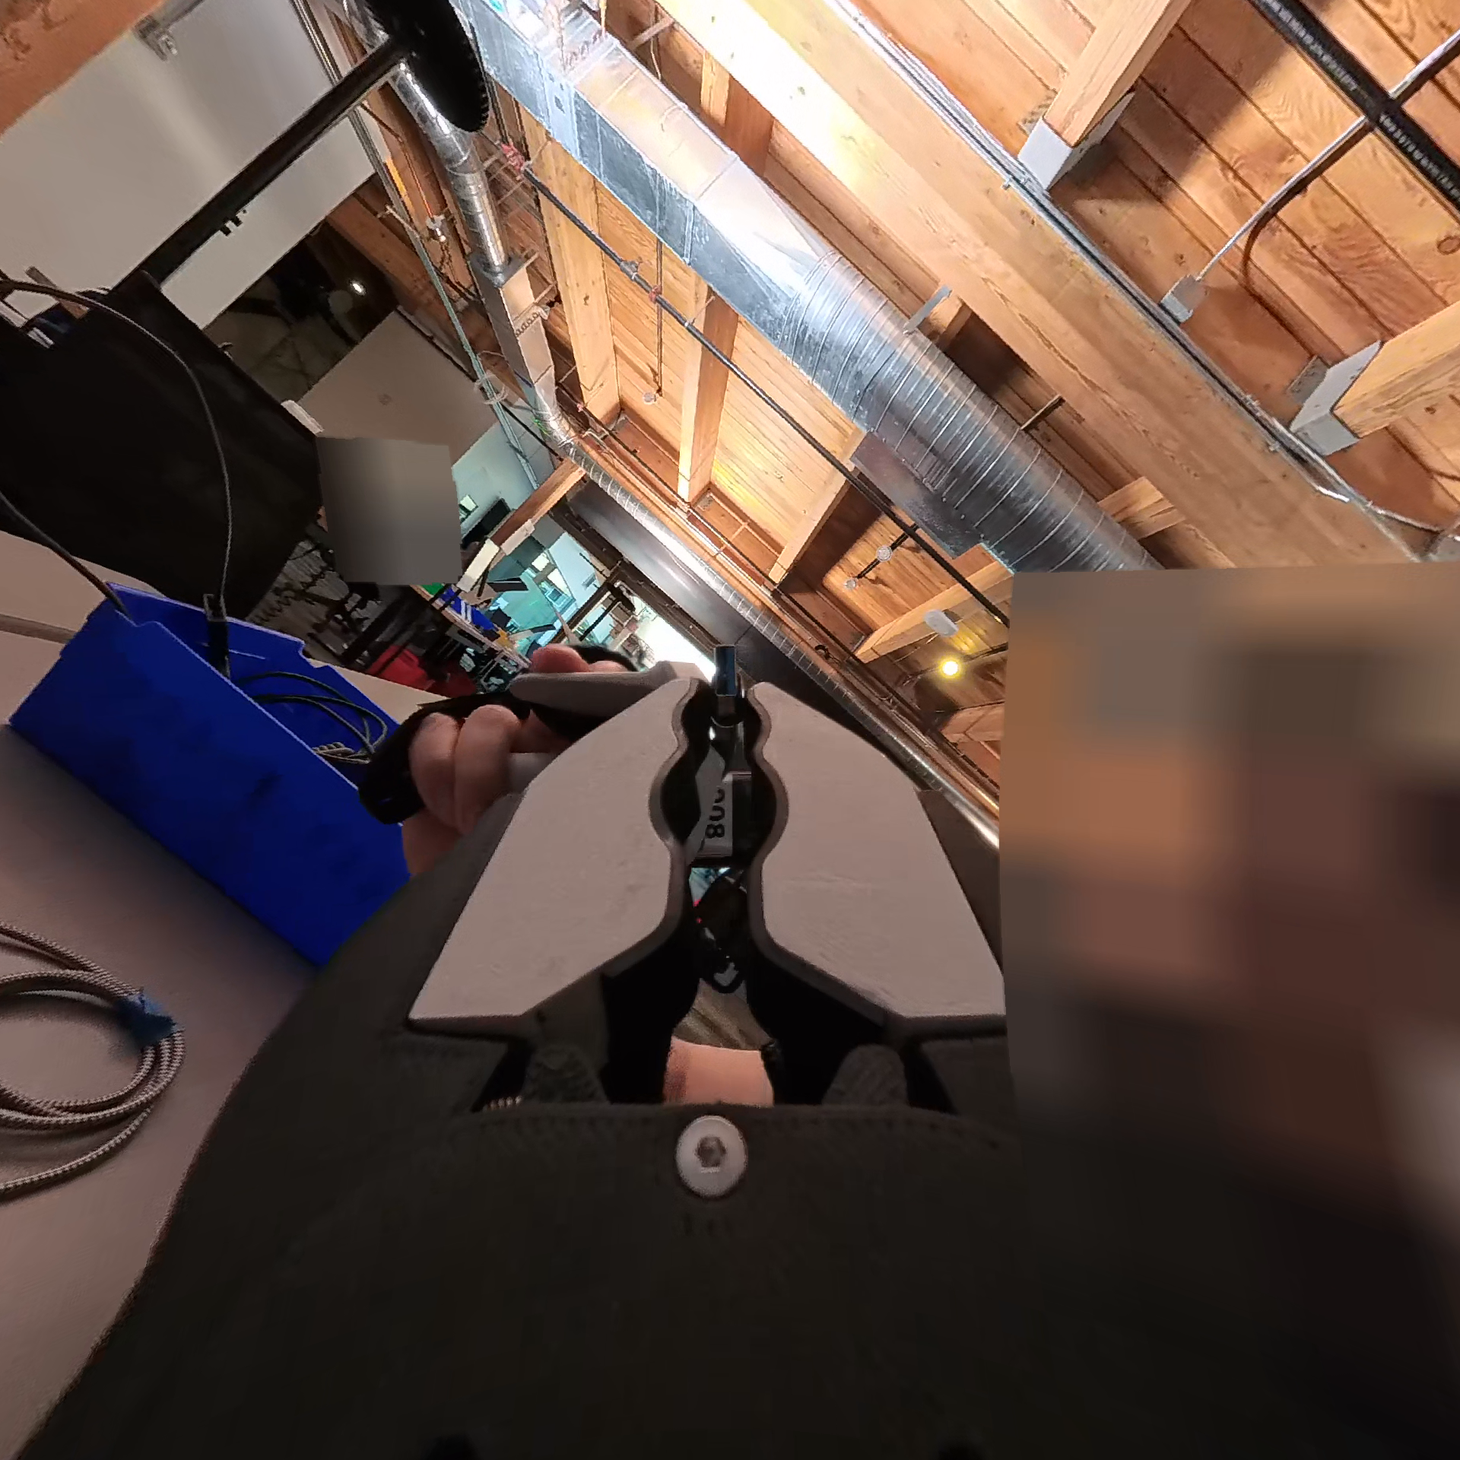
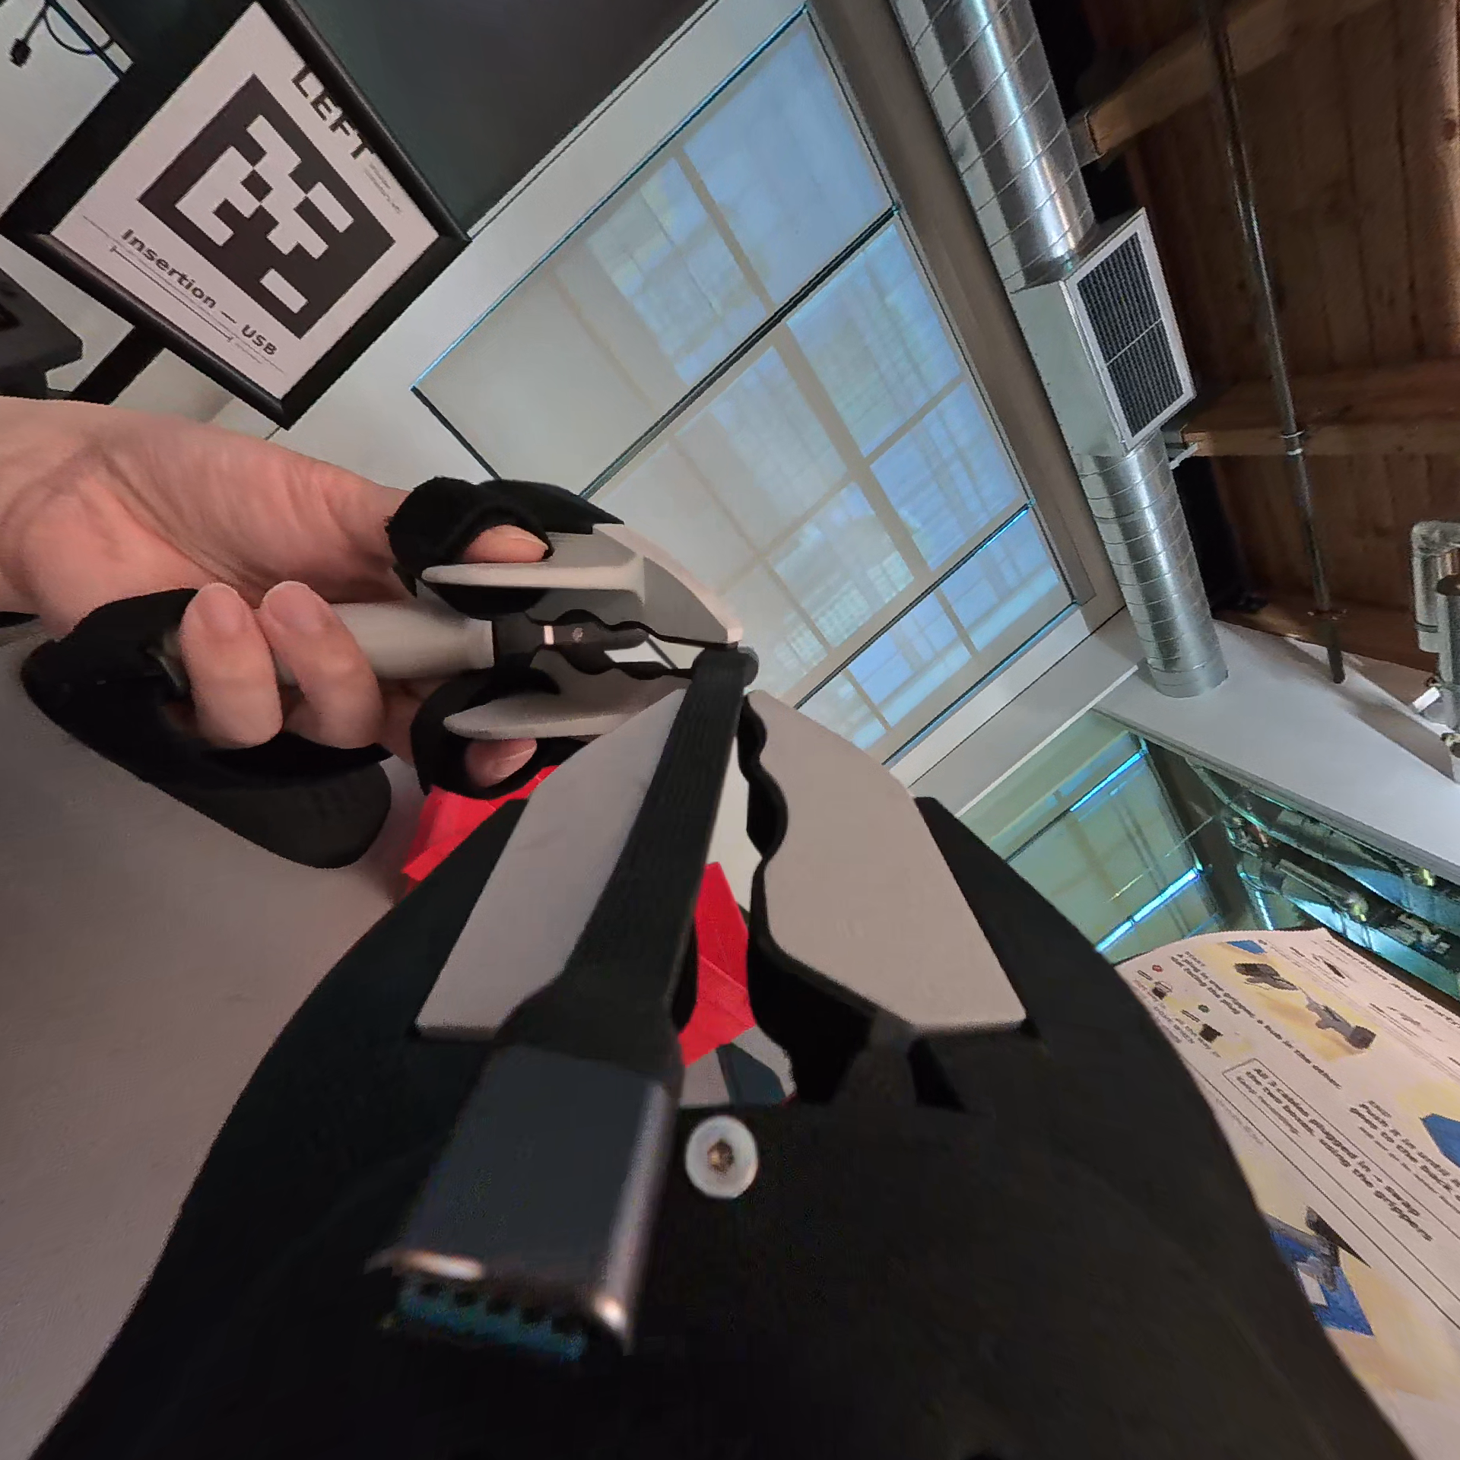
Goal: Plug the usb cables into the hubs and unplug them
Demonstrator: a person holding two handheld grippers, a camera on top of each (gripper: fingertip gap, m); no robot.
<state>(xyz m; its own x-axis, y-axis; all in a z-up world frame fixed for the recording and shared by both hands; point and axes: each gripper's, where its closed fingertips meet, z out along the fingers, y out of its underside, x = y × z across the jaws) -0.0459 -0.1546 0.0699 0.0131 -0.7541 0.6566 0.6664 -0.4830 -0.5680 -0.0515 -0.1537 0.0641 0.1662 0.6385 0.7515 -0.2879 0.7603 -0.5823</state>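
Note:
My left gripper [image 1: 723, 699] is shut on a thin black cable, raised off the table and pointing up at the ceiling. The cable's USB plug [image 1: 725, 670] sticks out past the fingertips, and a white tag [image 1: 715, 822] hangs on it between the fingers. My right gripper [image 2: 731, 679] is shut at its tips on a flat black ribbed cable [image 2: 671, 853]. That cable runs back over the left finger, and its grey USB plug [image 2: 521, 1209] lies close to the camera. The two grippers meet tip to tip; the left one [image 2: 632, 585] shows in the right wrist view in a person's hand.
A blue bin [image 1: 197, 758] with cables in it stands on the grey table [image 1: 79, 908] at the left, next to a coiled braided cable [image 1: 79, 1059]. A red bin [image 2: 715, 948] sits below my right gripper. A printed sheet [image 2: 1303, 1122] lies at the right, and a framed marker sign [image 2: 237, 205] stands behind.

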